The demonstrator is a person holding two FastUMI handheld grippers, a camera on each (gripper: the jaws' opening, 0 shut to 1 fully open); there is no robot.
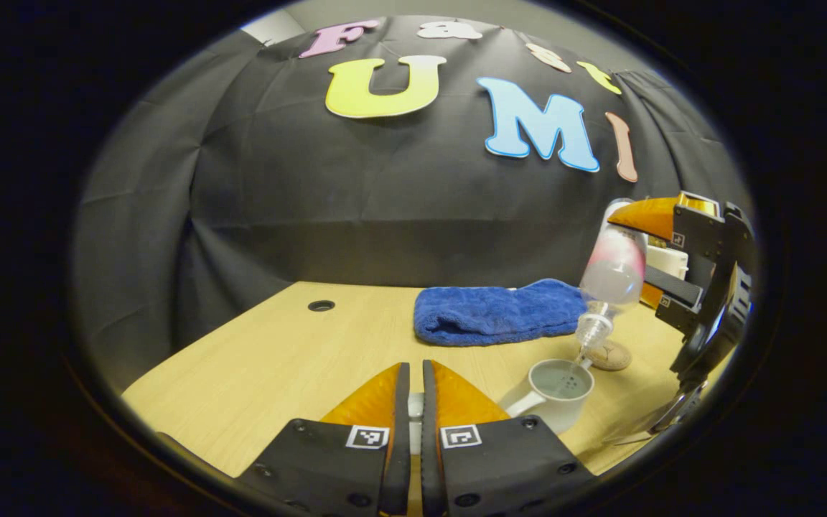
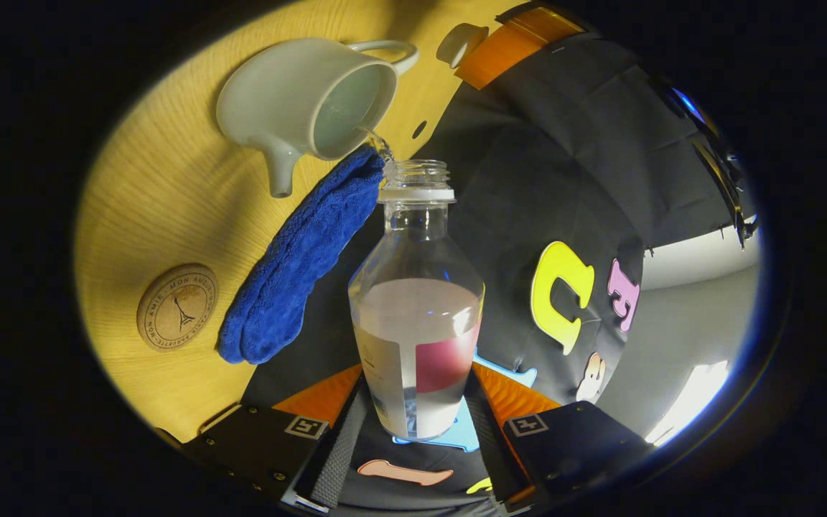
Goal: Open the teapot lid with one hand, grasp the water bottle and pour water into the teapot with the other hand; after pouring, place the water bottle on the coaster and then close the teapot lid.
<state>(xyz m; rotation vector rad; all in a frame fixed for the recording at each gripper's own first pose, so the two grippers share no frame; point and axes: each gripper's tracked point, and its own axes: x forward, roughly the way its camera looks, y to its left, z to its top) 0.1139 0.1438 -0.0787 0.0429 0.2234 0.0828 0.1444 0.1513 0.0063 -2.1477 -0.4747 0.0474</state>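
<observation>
The teapot [image 1: 555, 391] stands open on the worktop [image 1: 255, 373], white, with water inside and strainer holes showing at its spout side; in the right gripper view it [image 2: 291, 100] appears with its handle and spout in sight. Over its mouth the water bottle [image 1: 611, 276] is tipped neck-down, uncapped, and a thin stream runs from its lip into the pot. The bottle [image 2: 416, 301] is clear, about half full, with a partly red label. The right gripper [image 2: 413, 424] clamps the bottle's lower body between both fingers; seen from the left gripper view that gripper [image 1: 679, 280] comes in from the right, held high and tilted. Just behind the teapot lies the round cork coaster [image 1: 609, 355], bare, with a printed mark on its face [image 2: 177, 307]. A blue towel [image 1: 492, 314] lies folded beyond it, near the back edge of the pale wood worktop, which has a small round hole [image 1: 321, 306] at its far left. Black cloth forms the wall behind. The left gripper [image 1: 415, 409] is held low over the worktop beside the teapot, fingers nearly together on a small white piece, the teapot lid [image 2: 461, 43], mostly hidden between them
</observation>
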